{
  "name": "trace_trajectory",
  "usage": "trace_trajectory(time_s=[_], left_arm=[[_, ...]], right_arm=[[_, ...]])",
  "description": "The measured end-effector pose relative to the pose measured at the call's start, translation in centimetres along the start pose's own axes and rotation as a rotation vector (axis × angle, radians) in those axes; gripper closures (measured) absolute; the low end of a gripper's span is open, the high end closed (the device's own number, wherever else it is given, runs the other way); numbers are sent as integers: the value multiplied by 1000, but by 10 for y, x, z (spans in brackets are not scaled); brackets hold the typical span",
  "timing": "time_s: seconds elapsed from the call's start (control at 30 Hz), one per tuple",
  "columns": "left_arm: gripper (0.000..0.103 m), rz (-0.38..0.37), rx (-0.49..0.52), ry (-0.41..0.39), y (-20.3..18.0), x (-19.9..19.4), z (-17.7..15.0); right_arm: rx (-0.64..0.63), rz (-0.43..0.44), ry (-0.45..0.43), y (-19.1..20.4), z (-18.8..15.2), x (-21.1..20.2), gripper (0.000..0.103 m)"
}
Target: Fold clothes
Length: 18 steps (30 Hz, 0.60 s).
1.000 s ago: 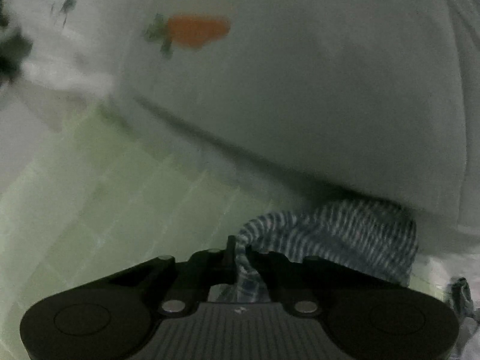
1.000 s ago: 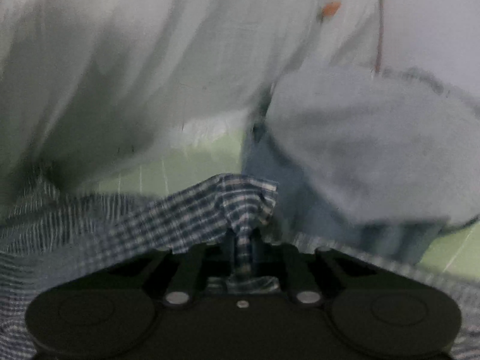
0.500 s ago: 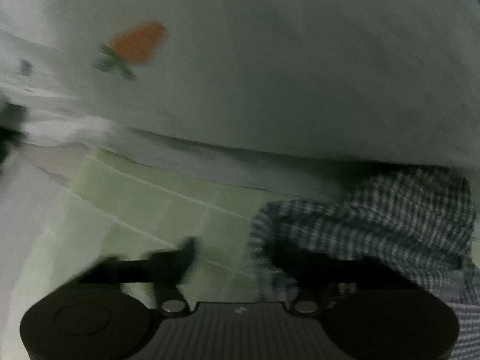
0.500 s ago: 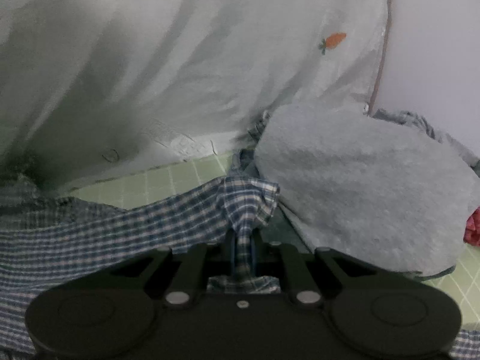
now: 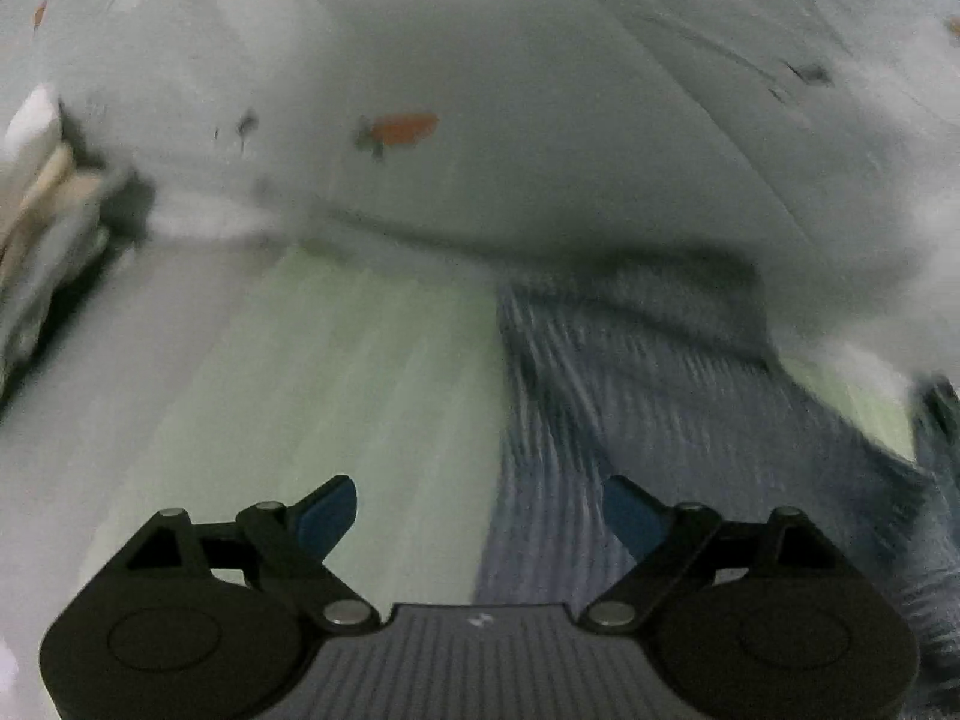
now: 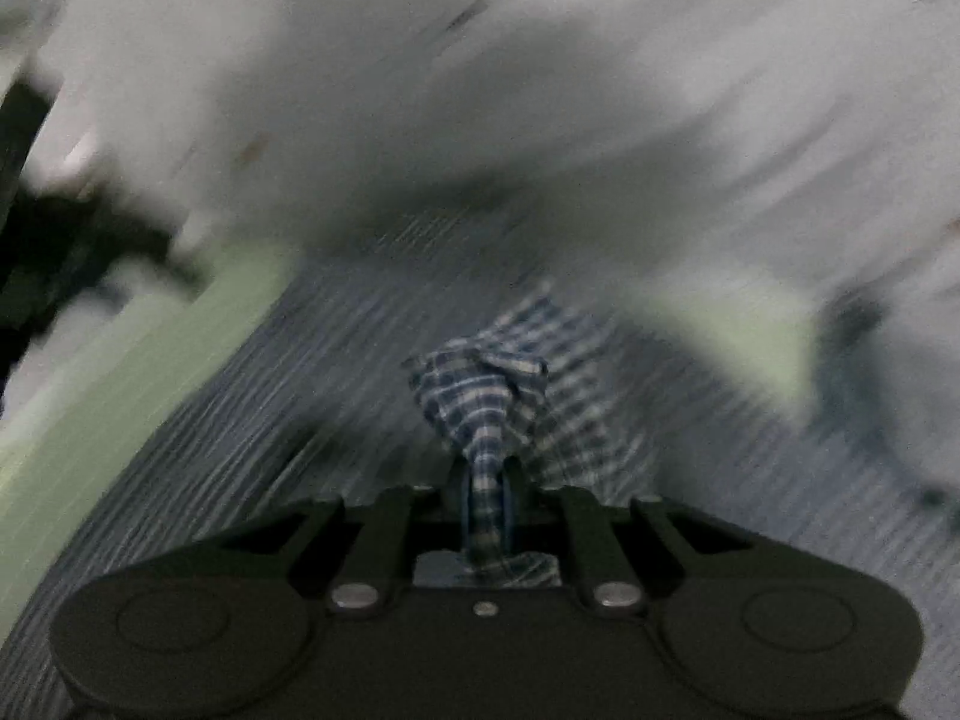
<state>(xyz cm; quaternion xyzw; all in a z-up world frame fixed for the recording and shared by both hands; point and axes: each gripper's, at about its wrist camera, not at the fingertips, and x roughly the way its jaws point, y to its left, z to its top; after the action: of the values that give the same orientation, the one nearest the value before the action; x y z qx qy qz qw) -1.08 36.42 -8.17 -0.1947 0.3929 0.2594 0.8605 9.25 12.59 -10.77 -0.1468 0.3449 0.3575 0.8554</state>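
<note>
A blue and white checked garment (image 5: 630, 396) lies spread on a pale green gridded mat (image 5: 360, 372). My left gripper (image 5: 480, 510) is open and empty just above the garment's left edge. My right gripper (image 6: 487, 480) is shut on a bunched fold of the checked garment (image 6: 480, 396), with the rest of the cloth trailing below and to both sides. Both views are blurred by motion.
A large white cloth with small carrot prints (image 5: 402, 129) fills the background of both views and overhangs the far end of the mat. A pile of pale folded fabric (image 5: 42, 192) sits at the far left. The green mat (image 6: 120, 372) shows left of the garment.
My left gripper has let go of the checked garment and opened wide. My right gripper keeps its hold and has swung, so the garment now lies stretched out.
</note>
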Motion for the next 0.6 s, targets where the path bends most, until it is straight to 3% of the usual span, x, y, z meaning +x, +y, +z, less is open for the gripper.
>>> trace_trajectory(time_s=[0.1,0.13,0.17,0.2,0.23,0.33,0.53,0.6], left_arm=[[14,-28,24,53,-2,-16,-44],[14,-37,31,71,-3,-22,-58],[14,-52,41,90,-4,-26,-72],[14,-65,49,106,-5,-29,-83],[14,-76,56,122,-7,-32,-93],[14,-98,65,153,-16,-34,-107],[14,-177,132,156,-47,-29,-107],[15,-204,175,152,-60,-29,-107]], right_arm=[[-73,72,140,33,-34,6,81],[-88,84,170,41,-43,5,65],[-81,91,158,44,-48,-3,40],[-58,100,132,43,-51,-12,26],[-23,110,94,37,-53,-22,4],[78,64,11,17,-60,-43,0],[218,-216,44,-39,-86,-37,0],[269,-268,39,-60,-95,-34,0]])
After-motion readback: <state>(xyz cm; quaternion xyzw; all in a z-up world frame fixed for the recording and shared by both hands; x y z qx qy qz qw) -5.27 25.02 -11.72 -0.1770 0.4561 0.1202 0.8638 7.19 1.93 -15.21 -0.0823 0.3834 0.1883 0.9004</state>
